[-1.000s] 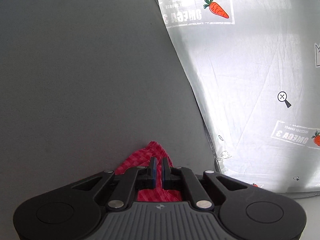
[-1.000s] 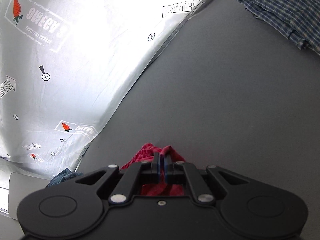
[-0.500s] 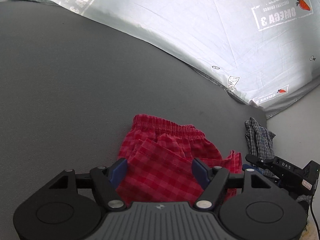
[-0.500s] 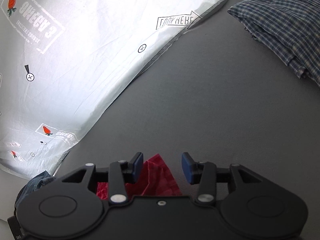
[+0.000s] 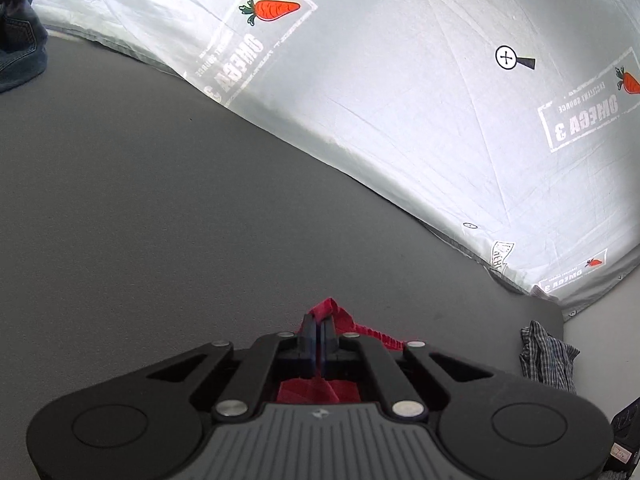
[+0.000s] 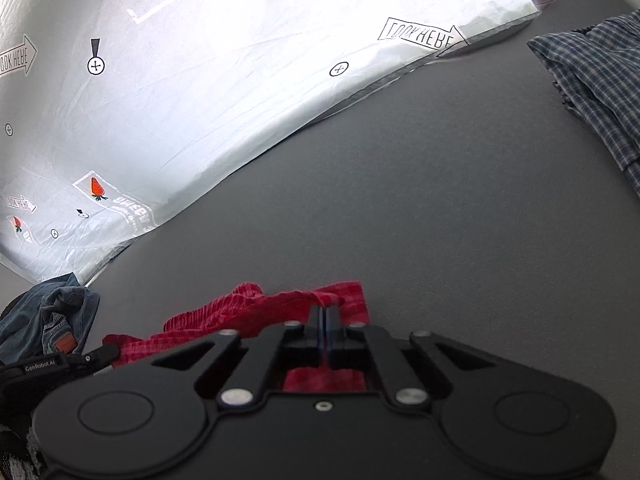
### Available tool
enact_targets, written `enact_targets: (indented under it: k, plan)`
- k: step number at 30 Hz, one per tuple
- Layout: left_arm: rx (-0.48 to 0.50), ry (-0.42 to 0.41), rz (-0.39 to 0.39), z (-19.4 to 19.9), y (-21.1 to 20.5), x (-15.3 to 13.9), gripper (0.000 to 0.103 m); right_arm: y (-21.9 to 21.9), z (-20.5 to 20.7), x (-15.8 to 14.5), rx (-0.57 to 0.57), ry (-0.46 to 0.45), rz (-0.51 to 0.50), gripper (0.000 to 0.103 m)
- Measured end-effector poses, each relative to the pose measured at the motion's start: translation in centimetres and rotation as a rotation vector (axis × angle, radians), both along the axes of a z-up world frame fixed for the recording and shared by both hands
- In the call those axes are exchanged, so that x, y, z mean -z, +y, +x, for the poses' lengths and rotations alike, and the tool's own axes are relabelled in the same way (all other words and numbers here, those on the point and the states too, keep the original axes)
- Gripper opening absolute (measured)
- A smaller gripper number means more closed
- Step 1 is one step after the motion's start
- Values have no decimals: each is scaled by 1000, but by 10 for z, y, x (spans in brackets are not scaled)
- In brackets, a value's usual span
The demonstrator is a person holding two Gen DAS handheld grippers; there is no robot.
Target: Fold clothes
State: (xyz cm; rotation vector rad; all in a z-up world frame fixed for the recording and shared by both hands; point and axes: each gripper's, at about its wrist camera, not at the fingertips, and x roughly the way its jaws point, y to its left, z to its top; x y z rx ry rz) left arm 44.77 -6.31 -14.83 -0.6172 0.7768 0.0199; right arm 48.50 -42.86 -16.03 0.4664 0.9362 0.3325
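Left tongs: the left gripper (image 5: pixel 319 326) is clenching a bunched edge of the red checked shorts (image 6: pixel 256 312), a tuft of the cloth poking out past the tips, and more red showing under the jaws.

Right tongs: the right gripper (image 6: pixel 325 316) is pinching another part of the same edge, its jaws pressed together with red fabric caught between them.

Where the shorts are: they are lying on the grey mat (image 6: pixel 400 200), stretching from the right tongs toward the left one, whose black body is peeking in at the lower left of the right view.

Why held so: I am guessing the two pinches sit at either end of one edge, so the cloth can be lifted and laid over itself in an even fold.

Around them: a printed white sheet (image 5: pixel 400 100) is covering the far side of the mat; crumpled denim (image 6: pixel 52 320) is sitting at the left, and a blue plaid garment (image 6: pixel 592 80) at the right, well apart from the shorts.

Change from half a second ago: both tongs were gaping over the shorts; now both are biting down on them.
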Motion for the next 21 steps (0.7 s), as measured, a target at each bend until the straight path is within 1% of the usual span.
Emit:
enact_targets:
  k: [2, 5, 6, 7, 8, 9, 10, 11, 13, 14, 15, 16, 18, 20, 21]
  plan:
    - [-37, 18, 22, 1, 3, 1, 2, 1, 3, -2, 15, -10, 14, 1]
    - [-64, 64, 14, 0, 5, 8, 12, -2, 8, -3, 50, 4, 6, 8]
    - [-73, 79, 11, -1, 6, 10, 19, -4, 10, -3, 53, 11, 5, 18]
    - [-80, 91, 5, -2, 7, 12, 27, -5, 9, -4, 44, 9, -4, 25]
    - [-81, 90, -10, -6, 8, 12, 31, -5, 7, -6, 25, -2, -18, 40]
    - [-74, 85, -23, -9, 9, 12, 42, -6, 4, -7, 6, -12, -31, 51]
    - [-61, 81, -31, -12, 8, 12, 54, -6, 2, -9, -14, -22, -45, 53]
    - [-38, 76, -34, -16, 6, 12, 58, -5, -1, -9, -42, -27, -71, 53]
    - [10, 67, -35, -22, 1, 13, 74, 2, -4, -6, -110, -33, -128, 58]
    - [33, 68, -24, -24, -2, 13, 77, 6, -2, -4, -136, -38, -138, 63]
    - [58, 71, -10, -24, -6, 14, 82, 10, 0, -2, -162, -43, -147, 68]
    - [86, 77, 11, -23, -11, 16, 85, 14, 2, -1, -189, -49, -157, 70]
    - [130, 90, 49, -16, -19, 18, 87, 23, 7, 3, -242, -60, -176, 78]
    - [173, 87, 72, -6, -26, 22, 91, 31, 11, 6, -294, -71, -196, 84]
    - [195, 85, 81, -1, -29, 24, 97, 35, 13, 8, -321, -76, -205, 86]
